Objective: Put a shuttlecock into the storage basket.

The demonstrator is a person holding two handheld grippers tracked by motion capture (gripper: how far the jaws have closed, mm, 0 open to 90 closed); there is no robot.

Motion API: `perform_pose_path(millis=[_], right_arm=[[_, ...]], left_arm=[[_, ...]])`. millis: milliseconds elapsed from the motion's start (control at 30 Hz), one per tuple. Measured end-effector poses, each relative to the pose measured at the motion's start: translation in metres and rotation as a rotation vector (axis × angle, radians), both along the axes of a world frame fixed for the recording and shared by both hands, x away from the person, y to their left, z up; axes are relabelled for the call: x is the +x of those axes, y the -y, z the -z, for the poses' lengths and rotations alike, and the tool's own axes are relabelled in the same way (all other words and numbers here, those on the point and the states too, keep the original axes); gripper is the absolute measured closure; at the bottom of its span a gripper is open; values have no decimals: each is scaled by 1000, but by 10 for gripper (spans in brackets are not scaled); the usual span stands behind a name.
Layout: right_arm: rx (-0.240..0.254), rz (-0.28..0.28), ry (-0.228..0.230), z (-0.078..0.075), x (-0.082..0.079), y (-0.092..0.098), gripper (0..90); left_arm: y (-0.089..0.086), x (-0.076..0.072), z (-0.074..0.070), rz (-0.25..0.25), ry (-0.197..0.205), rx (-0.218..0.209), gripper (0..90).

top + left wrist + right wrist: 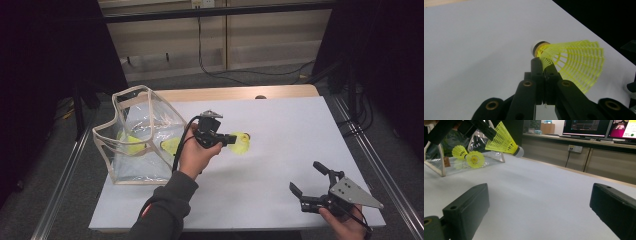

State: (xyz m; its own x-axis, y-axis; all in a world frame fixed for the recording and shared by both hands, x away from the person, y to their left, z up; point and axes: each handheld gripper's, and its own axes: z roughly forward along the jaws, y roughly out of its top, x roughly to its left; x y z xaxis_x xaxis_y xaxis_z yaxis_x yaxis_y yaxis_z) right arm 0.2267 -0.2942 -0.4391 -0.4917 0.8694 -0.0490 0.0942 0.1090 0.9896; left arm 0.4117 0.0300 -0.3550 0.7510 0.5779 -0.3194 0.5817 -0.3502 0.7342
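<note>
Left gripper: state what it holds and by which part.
The left gripper is shut on a yellow shuttlecock, pinching the edge of its mesh skirt just behind the cork.

Place: we take this for a lab or office set up for recording.
Table: we see a white sheet over it, metal rails alongside.
Background: we note lit monitors, a wall socket, trailing cables, dark curtains.

Left gripper raised, fingers pinched together; right gripper low, fingers spread wide.
</note>
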Motion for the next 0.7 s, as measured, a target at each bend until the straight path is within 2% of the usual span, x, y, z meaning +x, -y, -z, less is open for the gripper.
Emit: perform_pose_path(millis=[700], right_arm=[[4, -5, 0, 0, 1, -2, 23]], left_arm=[[-13, 1, -15, -19, 8, 21, 889]])
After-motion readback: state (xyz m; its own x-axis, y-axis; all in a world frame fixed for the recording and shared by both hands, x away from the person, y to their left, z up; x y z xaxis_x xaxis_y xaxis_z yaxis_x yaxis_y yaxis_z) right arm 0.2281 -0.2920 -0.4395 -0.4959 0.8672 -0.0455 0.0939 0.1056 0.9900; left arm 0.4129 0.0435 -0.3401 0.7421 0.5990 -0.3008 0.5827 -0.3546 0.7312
